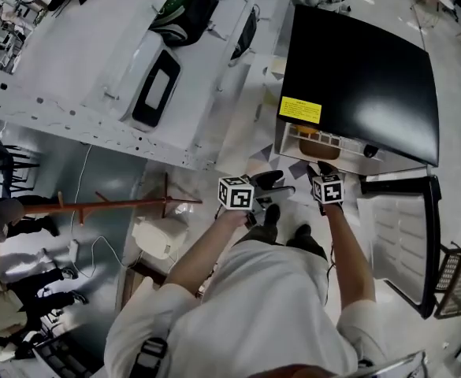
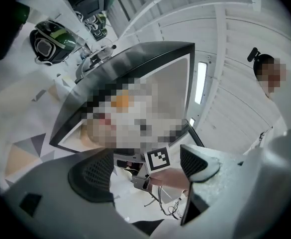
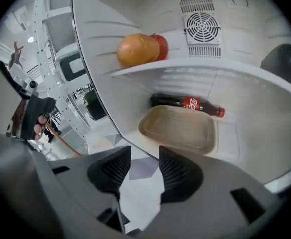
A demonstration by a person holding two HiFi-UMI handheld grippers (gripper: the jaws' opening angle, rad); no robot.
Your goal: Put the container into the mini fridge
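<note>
Right tool (image 3: 144, 159) first: its two dark pads stand apart with nothing between them, only pale floor (image 3: 135, 203) showing through the gap. Just beyond the tips, there's the container (image 3: 177, 128), a shallow tan tray lying flat on the bottom of the mini fridge (image 1: 356, 77), clear of the pads. Behind it, against the back wall, a bottle (image 3: 187, 103) with a red label lies on its side. Up on the white shelf (image 3: 210, 66) sit an orange (image 3: 138, 50) and a red fruit (image 3: 160, 46), touching each other. Over to the left tool (image 2: 145, 171): wide open too, gripping nothing, held just beside the right one in front of the fridge. From overhead, the door (image 1: 407, 235) hangs open to the person's right.
</note>
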